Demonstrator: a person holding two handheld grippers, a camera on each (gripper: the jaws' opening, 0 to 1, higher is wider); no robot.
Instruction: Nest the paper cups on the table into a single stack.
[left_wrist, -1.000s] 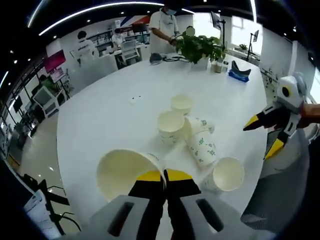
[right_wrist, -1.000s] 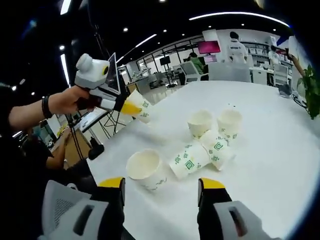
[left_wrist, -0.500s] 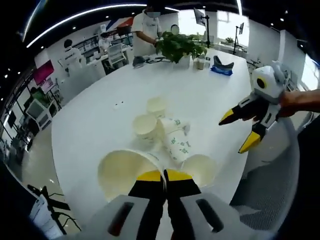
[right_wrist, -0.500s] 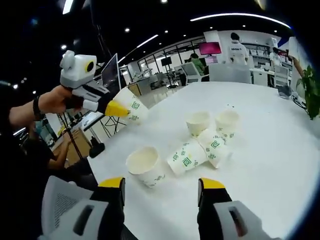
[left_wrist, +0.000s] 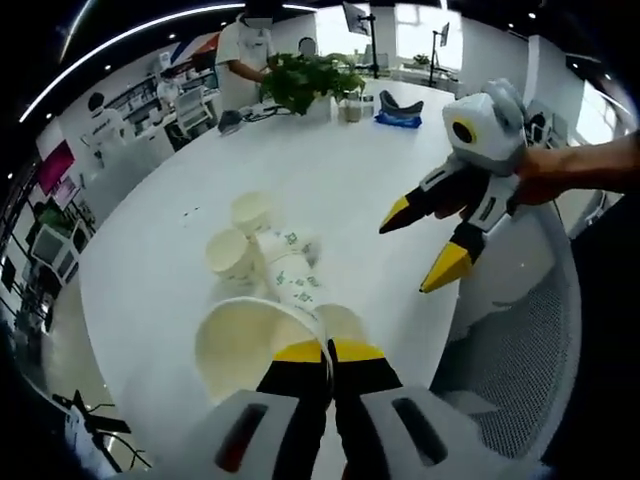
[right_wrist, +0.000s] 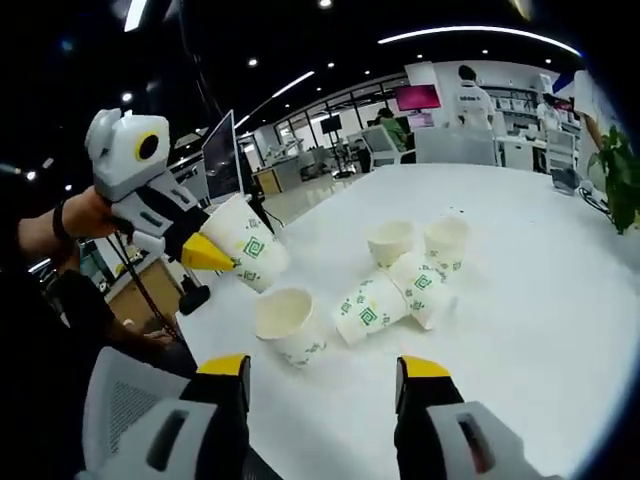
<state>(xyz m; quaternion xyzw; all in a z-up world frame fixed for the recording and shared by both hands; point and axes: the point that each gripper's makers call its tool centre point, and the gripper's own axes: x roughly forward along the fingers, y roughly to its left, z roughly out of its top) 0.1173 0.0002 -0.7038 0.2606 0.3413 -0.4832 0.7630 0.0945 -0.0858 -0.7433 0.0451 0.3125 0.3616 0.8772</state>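
Note:
My left gripper (left_wrist: 327, 352) is shut on the rim of a white paper cup (left_wrist: 240, 342) with green print, held in the air. In the right gripper view that left gripper (right_wrist: 207, 254) holds the cup (right_wrist: 245, 245) tilted, just above and left of an upright cup (right_wrist: 285, 322) near the table edge. Beyond lie two cups on their sides (right_wrist: 366, 309) (right_wrist: 420, 286), and two upright cups (right_wrist: 389, 240) (right_wrist: 445, 241) stand behind them. My right gripper (right_wrist: 325, 368) is open and holds nothing. It also hangs open over the table edge (left_wrist: 415, 248).
The round white table (left_wrist: 330, 170) carries a potted plant (left_wrist: 305, 80) and a blue object (left_wrist: 398, 112) at its far side, where people stand. A grey mesh chair (left_wrist: 520, 360) sits by the near edge. Desks and monitors fill the room (right_wrist: 330, 140) behind.
The left gripper with its cup has come down and nearer to the upright cup at the table edge. The right gripper now shows larger and closer in the left gripper view.

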